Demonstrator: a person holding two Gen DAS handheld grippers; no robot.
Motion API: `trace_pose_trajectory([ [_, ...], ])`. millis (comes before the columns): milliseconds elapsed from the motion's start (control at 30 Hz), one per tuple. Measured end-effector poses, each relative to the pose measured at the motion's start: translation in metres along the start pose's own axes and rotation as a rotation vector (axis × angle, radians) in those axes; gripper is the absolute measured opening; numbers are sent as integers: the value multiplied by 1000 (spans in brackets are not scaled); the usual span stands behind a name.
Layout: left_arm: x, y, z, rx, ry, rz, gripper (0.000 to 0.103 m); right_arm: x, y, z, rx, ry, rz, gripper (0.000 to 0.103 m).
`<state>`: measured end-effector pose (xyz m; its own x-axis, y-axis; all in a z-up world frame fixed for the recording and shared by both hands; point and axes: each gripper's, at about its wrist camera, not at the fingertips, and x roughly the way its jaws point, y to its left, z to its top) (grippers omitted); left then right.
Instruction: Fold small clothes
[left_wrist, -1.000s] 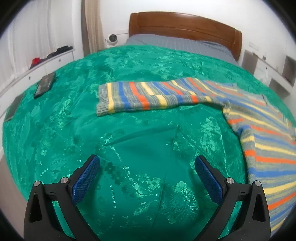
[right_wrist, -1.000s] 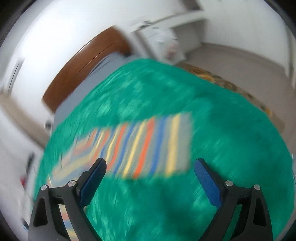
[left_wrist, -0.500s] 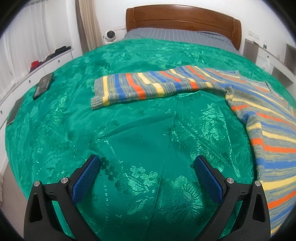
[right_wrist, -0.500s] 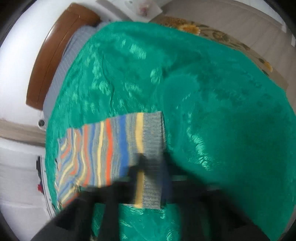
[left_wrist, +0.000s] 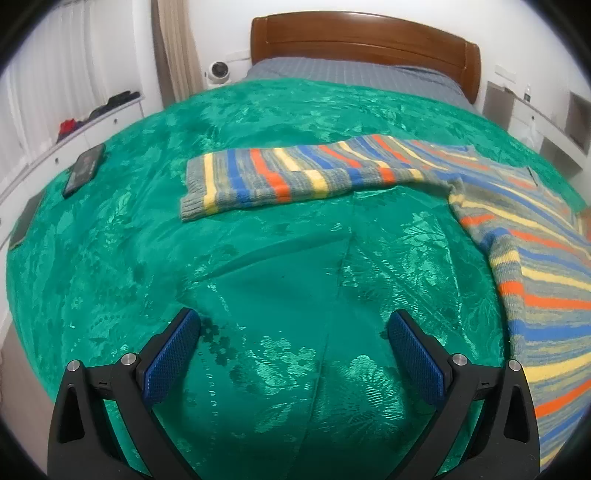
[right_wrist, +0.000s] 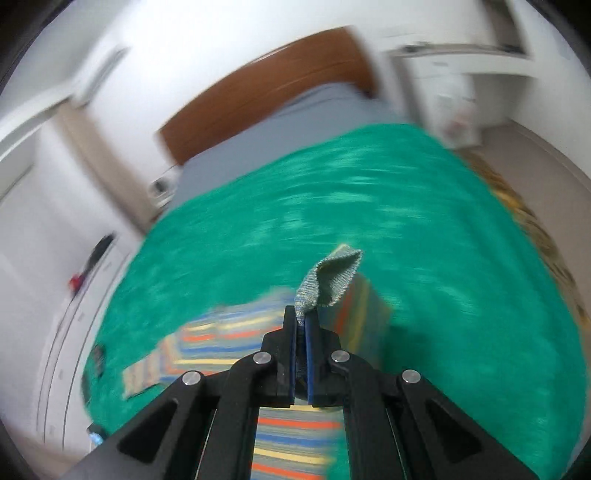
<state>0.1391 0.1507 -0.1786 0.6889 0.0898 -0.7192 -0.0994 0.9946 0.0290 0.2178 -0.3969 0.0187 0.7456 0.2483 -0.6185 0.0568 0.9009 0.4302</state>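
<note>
A striped knitted sweater (left_wrist: 524, 236) in grey, blue, orange and yellow lies on the green bedspread (left_wrist: 280, 280). One sleeve (left_wrist: 288, 177) stretches flat to the left in the left wrist view. My left gripper (left_wrist: 293, 343) is open and empty, low over the bedspread, short of the sleeve. My right gripper (right_wrist: 303, 317) is shut on the grey cuff (right_wrist: 330, 280) of the other sleeve and holds it lifted above the sweater (right_wrist: 229, 336). The right wrist view is blurred by motion.
A dark phone (left_wrist: 84, 169) lies on the bedspread at the far left. A wooden headboard (left_wrist: 362, 40) and grey sheet (left_wrist: 354, 77) are at the back. White drawers (left_wrist: 74, 140) stand left, white shelves (left_wrist: 535, 118) right.
My right gripper closed on the sleeve cuff and lifted it off the bed. My left gripper stayed open and shifted only slightly.
</note>
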Motion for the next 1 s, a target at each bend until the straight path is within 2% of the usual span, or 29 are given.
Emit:
trace_pose_trajectory([
  [167, 1, 10, 1, -55, 8, -12, 102, 75, 98, -15, -89, 107, 109, 4],
  [200, 2, 12, 1, -62, 10, -16, 102, 91, 109, -22, -79, 122, 140, 8],
  [233, 3, 13, 1, -68, 13, -18, 102, 108, 118, -29, -47, 137, 203, 16],
  [267, 3, 13, 1, -69, 15, -20, 102, 124, 121, -35, -3, 166, 266, 30],
  [300, 3, 13, 1, -68, 15, -19, 102, 141, 121, -42, 57, 212, 335, 62],
  [333, 3, 12, 1, -65, 15, -18, 102, 152, 120, -52, 121, 244, 406, 70],
  [367, 3, 11, 1, -61, 15, -16, 102, 158, 118, -60, 166, 257, 450, 70],
  [433, 3, 11, 1, -57, 14, -16, 102, 159, 106, -73, 201, 257, 484, 70],
  [467, 4, 10, 1, -55, 15, -14, 103, 156, 100, -76, 198, 245, 473, 70],
  [567, 5, 8, 0, -48, 16, -9, 103, 136, 67, -83, 165, 189, 366, 70],
  [700, 5, 6, 0, -38, 15, -5, 103, 97, -2, -103, 39, 118, 63, 70],
  [833, 6, 5, -1, -37, 17, -4, 103, 70, -73, -148, -48, 105, -238, 70],
  [933, 7, 5, -2, -39, 19, -2, 103, 57, -113, -175, -19, 107, -311, 70],
  [1000, 7, 4, -3, -38, 19, 1, 103, 48, -133, -195, 4, 80, -299, 70],
])
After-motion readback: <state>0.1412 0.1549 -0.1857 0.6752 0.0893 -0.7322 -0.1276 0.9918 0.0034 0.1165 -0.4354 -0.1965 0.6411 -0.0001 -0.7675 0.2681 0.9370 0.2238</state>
